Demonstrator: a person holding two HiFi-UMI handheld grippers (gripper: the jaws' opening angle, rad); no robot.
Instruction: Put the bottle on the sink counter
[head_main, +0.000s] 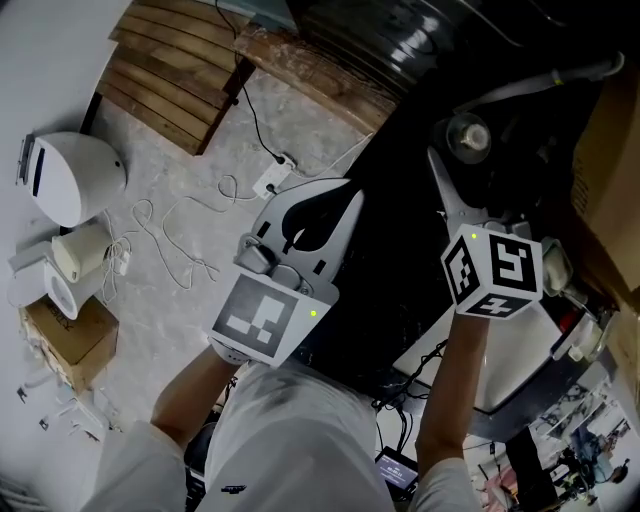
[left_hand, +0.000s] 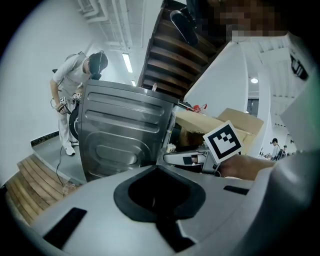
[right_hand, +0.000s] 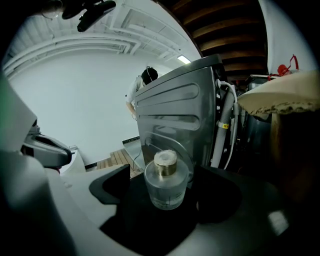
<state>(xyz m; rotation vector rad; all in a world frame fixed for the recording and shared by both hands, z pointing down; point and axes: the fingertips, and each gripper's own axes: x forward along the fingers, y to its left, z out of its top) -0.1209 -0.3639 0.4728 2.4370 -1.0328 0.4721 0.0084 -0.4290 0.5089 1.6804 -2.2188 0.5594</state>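
Note:
A small clear glass bottle (right_hand: 166, 181) with a gold cap stands upright on a dark counter top (head_main: 400, 215). In the head view the bottle (head_main: 468, 135) shows at the upper right. My right gripper (right_hand: 166, 201) is open. Its dark pads stand on either side of the bottle without touching it. From above, the right gripper (head_main: 462, 165) reaches up from its marker cube (head_main: 492, 272) to the bottle. My left gripper (head_main: 322, 186) hangs over the floor to the left of the counter. The left gripper (left_hand: 158, 169) is shut, its white jaws meeting at the tips with nothing in them.
A ribbed stainless steel panel (right_hand: 175, 107) rises just behind the bottle, with a person in white (left_hand: 70, 90) bent over beyond it. Wooden steps (head_main: 170, 70), loose cables (head_main: 190, 250), a white device (head_main: 75, 175) and a cardboard box (head_main: 70, 340) are on the floor at the left.

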